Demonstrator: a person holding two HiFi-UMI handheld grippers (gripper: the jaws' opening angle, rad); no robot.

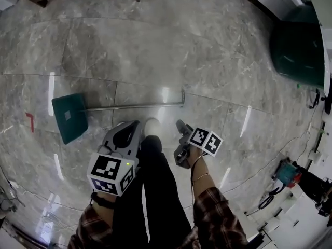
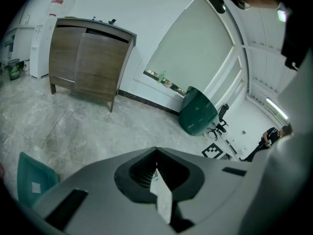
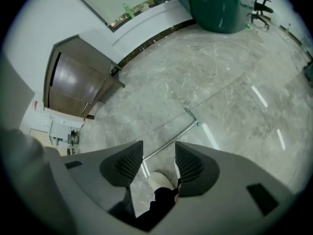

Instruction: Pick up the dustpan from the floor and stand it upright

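**DUSTPAN FLAT ON THE FLOOR, CLAWS POISED ABOVE IT**

Found the dustpan (image 1: pixel 70 117) lying flat on the marble floor (image 1: pixel 155 45), green pan at the left of the head view and thin metal handle (image 1: pixel 135 106) stretched to the right, just ahead of the person's shoe (image 1: pixel 151 124); not yet lifted. Showed the right claw (image 3: pixel 159 158) spread wide with nothing between its pads, looking down on the handle but clear of it; showed the left claw (image 2: pixel 156 155) pressed together and empty, aimed across the floor towards a wooden cabinet (image 2: pixel 88 62). Judged the reach to the handle as the step in hand. Seemed wisest to lower the right claw square across the rod, one jaw on either side rather than along it, and to close only with the rod deep between the ribbed pads; risked a slip or a roll otherwise on so thin and smooth a tube. Looked sensible to grip towards the free end, leaving the pan to swing down as a foot; looked useful to open the left claw for steadying.
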